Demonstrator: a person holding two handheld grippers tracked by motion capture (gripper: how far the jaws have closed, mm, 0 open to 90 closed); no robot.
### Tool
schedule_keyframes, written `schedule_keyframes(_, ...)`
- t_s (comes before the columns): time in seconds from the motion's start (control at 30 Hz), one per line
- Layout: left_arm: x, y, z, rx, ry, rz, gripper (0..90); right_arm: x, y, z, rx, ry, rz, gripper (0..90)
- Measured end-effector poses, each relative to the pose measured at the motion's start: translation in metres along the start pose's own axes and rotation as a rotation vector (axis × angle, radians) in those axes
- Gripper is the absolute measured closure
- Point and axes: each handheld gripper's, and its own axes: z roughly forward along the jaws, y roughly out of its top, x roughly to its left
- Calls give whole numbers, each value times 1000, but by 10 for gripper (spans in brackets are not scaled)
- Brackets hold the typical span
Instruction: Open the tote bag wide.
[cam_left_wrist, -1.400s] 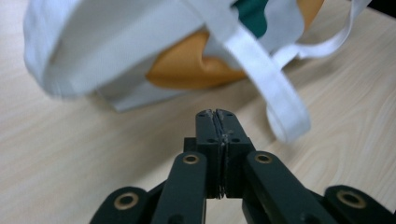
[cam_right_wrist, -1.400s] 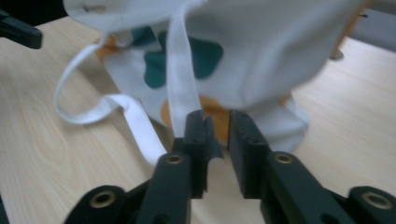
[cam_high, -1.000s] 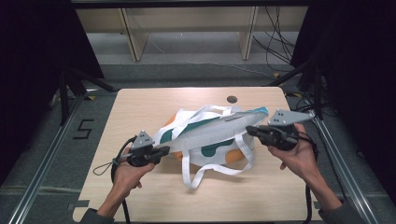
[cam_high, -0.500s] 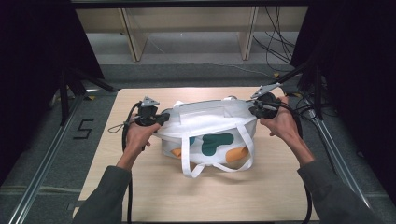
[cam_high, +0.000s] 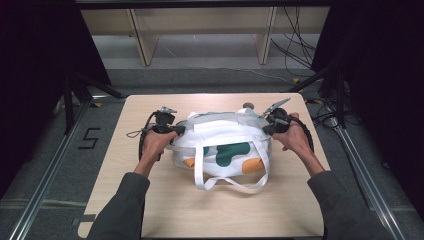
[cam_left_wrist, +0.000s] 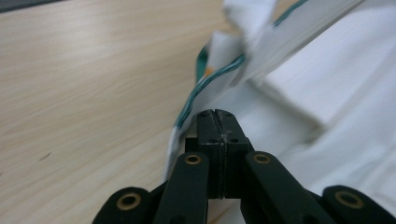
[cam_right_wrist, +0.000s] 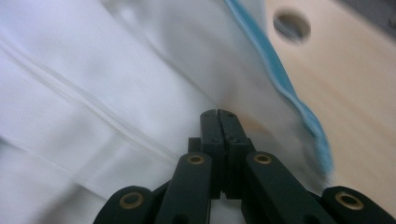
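Observation:
A white cloth bag with a green and orange print lies across the middle of the wooden table, its white strap loops spread toward the near edge. My left gripper is at the bag's left end, jaws shut on the cloth beside the green-trimmed edge. At the bag's right end, my right gripper is likewise shut on the fabric. In the left gripper view the closed jaws meet the white cloth. The right gripper view has shut jaws against blurred white fabric with a blue edge.
A small dark round spot sits at the table's far edge behind the bag; the right gripper view shows it as a round hole. Cables trail from both grippers. Metal rails flank the table, shelving legs stand beyond.
Both hands have carried the bag away from the person and down. It was stretched in the air between the grippers; now it rests on the table with its print facing up.

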Motion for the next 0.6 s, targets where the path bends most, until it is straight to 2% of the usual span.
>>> schedule_keyframes(0.03,-5,4,-1,-15,-22,7,887,3,6,-6,-38,22,-13,900)
schedule_keyframes(0.07,-11,8,0,-13,-54,3,883,7,13,-7,-91,19,-10,900)
schedule_keyframes(0.1,-18,11,2,-18,-76,4,880,11,20,-7,-103,31,-10,900)
schedule_keyframes(0.17,-29,17,9,0,-87,47,882,19,33,-1,-78,52,-17,894)
schedule_keyframes(0.23,-34,22,18,19,-96,42,883,20,40,16,-79,40,-52,892)
schedule_keyframes(0.27,-35,24,21,26,-94,43,885,23,43,20,-24,53,-10,900)
schedule_keyframes(0.3,-35,25,22,34,-88,46,887,21,43,26,-23,71,-23,900)
schedule_keyframes(0.37,-33,27,24,48,-84,45,891,25,40,24,3,103,-35,900)
schedule_keyframes(0.4,-31,27,24,51,-87,45,892,32,35,15,33,128,-23,900)
schedule_keyframes(0.43,-29,27,25,51,-93,43,892,34,31,10,17,159,-63,900)
schedule_keyframes(0.5,-25,26,27,57,-99,28,893,48,17,-7,40,228,-111,900)
schedule_keyframes(0.57,-23,24,30,62,-102,19,893,68,-1,-18,81,302,-168,900)
schedule_keyframes(0.6,-24,24,31,68,-106,16,893,79,-10,-19,114,305,-202,900)
